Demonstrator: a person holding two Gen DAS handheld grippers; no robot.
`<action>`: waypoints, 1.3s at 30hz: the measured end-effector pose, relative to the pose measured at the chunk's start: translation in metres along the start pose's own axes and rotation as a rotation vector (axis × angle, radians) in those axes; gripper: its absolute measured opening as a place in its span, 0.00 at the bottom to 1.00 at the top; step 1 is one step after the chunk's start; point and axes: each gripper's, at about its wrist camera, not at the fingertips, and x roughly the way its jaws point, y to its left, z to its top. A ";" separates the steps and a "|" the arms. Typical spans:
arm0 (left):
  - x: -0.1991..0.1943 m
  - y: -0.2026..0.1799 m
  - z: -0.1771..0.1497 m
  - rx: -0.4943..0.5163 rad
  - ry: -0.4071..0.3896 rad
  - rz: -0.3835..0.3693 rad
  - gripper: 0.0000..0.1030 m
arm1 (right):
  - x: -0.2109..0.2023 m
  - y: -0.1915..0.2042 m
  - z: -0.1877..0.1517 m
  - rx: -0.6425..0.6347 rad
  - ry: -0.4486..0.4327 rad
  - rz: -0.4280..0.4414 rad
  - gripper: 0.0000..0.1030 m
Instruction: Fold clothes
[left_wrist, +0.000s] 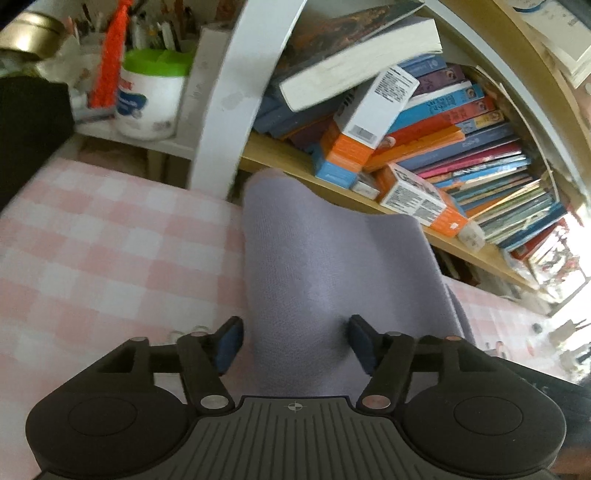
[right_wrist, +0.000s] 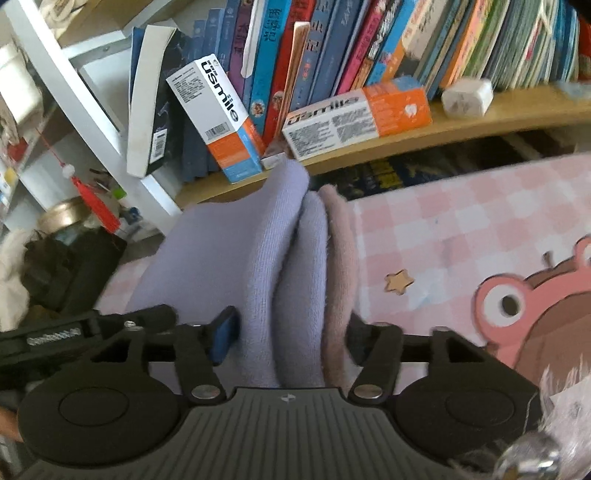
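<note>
Left wrist view shows the left gripper (left_wrist: 295, 341) with its jaws clenched on a soft lavender knitted garment (left_wrist: 325, 258), the fabric bunched between the blue-padded fingers (left_wrist: 231, 341) and rising in a lifted fold away from the camera. Beneath it lies a pink and white checked cloth (left_wrist: 103, 240) covering the surface. Behind stands a pale wooden bookshelf (left_wrist: 480, 251) packed with leaning colourful books (left_wrist: 461, 140), a white and orange carton (left_wrist: 373, 107) propped among them. Off to the left sits a white tub with a green lid (left_wrist: 151, 92) beside an orange tassel (left_wrist: 109, 62).

Right wrist view shows the right gripper (right_wrist: 291, 336) likewise clamped on the garment (right_wrist: 236, 251), here gathered in several thick layers, with a dusty pink fuzzy layer (right_wrist: 340, 266) pressed against the lavender on the right side. The folds stand upright above the checked cloth (right_wrist: 461, 214), which carries a pink cartoon frog print (right_wrist: 517, 295) and a small star. Part of the other gripper's black body shows at the left edge.
</note>
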 end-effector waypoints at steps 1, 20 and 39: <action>-0.004 0.000 0.000 0.003 -0.006 0.011 0.63 | -0.002 0.001 0.000 -0.011 -0.004 -0.013 0.67; -0.094 -0.049 -0.047 0.195 -0.180 0.138 0.92 | -0.092 0.033 -0.031 -0.158 -0.131 -0.204 0.98; -0.111 -0.060 -0.076 0.205 -0.151 0.195 0.99 | -0.110 0.036 -0.060 -0.157 -0.068 -0.213 1.00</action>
